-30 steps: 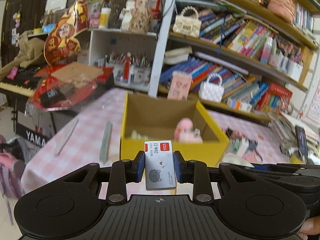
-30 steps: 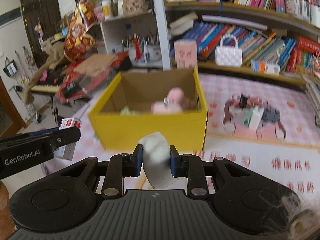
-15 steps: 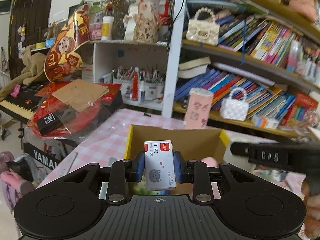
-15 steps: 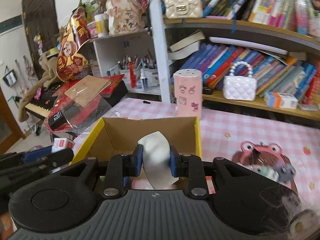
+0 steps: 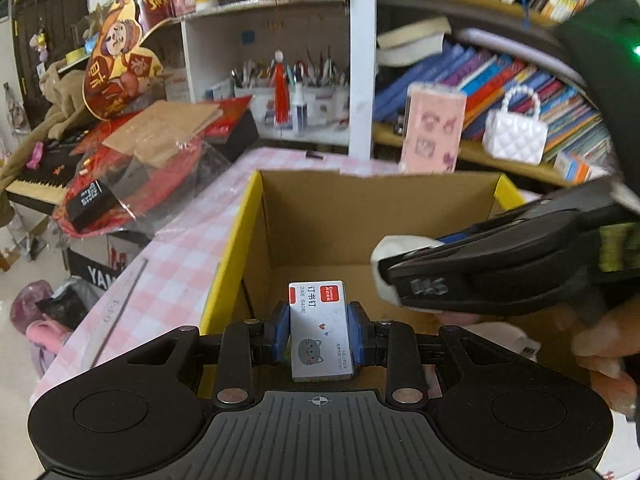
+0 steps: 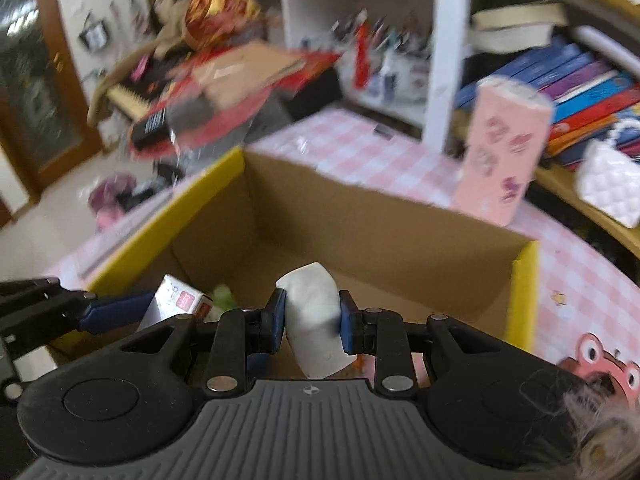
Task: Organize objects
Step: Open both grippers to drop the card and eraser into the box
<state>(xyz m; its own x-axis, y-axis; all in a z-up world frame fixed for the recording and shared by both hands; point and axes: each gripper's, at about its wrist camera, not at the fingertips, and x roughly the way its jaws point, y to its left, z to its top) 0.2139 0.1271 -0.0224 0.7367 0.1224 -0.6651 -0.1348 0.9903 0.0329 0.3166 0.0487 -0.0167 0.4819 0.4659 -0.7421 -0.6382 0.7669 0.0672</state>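
My left gripper (image 5: 320, 334) is shut on a small white staple box (image 5: 320, 330) with a red label and a cat drawing, held over the near left part of the open yellow cardboard box (image 5: 236, 248). My right gripper (image 6: 313, 324) is shut on a white roll (image 6: 314, 320), held over the same yellow box (image 6: 520, 300). In the left wrist view the right gripper (image 5: 400, 276) with the roll (image 5: 394, 248) comes in from the right above the box. In the right wrist view the left gripper (image 6: 132, 310) and staple box (image 6: 176, 306) show at lower left.
The box stands on a pink checked tablecloth (image 5: 176, 264). A pink patterned container (image 5: 432, 132) stands behind it. Bookshelves (image 5: 520, 80) and a white purse (image 5: 514, 136) lie beyond. A keyboard piled with red packages (image 5: 132, 160) is at left. A ruler (image 5: 120, 312) lies left of the box.
Both grippers have moved forward and over the yellow box, each still holding its object. The right gripper has come in close beside the left one.
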